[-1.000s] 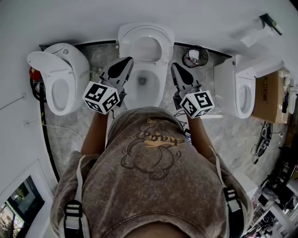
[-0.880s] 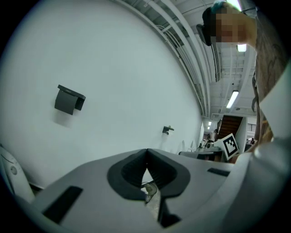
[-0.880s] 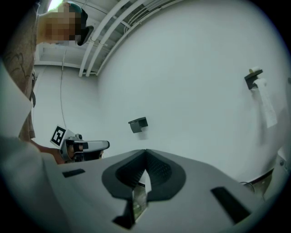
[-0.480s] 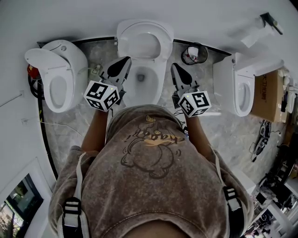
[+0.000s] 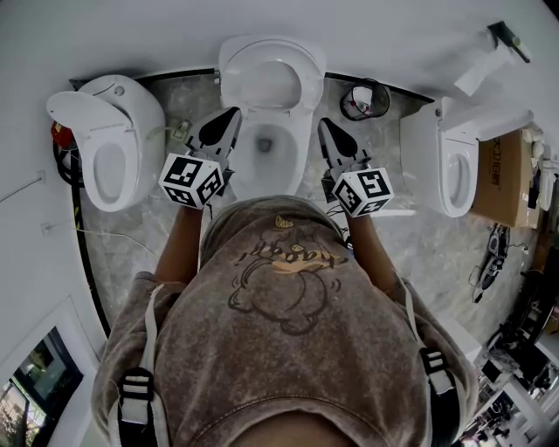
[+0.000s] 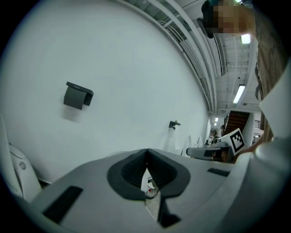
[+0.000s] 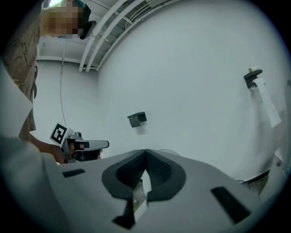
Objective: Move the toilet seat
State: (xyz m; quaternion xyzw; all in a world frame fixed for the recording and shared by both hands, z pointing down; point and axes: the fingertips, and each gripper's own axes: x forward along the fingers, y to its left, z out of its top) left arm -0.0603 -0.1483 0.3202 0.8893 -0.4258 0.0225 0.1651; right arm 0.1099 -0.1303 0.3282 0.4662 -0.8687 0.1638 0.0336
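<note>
Both your left tool [image 5: 232, 113] and right tool [image 5: 324, 123] are closed, empty. The raised white plastic toilet seat [image 5: 307, 83] looks hard and slippery; hold its rim.

Middle toilet [image 5: 293, 161] between left hand-held gripper [image 5: 229, 115] and right hand-held gripper [image 5: 325, 125], wall [image 5: 262, 22] behind

A white wall [image 5: 131, 35] backs a grey marbled floor [image 5: 113, 253], with a left toilet [image 5: 109, 148], a right toilet [image 5: 445, 166] and a cardboard box [image 5: 505, 179] far right.

the white toilet seat [image 5: 272, 52] stands raised behind the open bowl [image 5: 293, 161].
</note>
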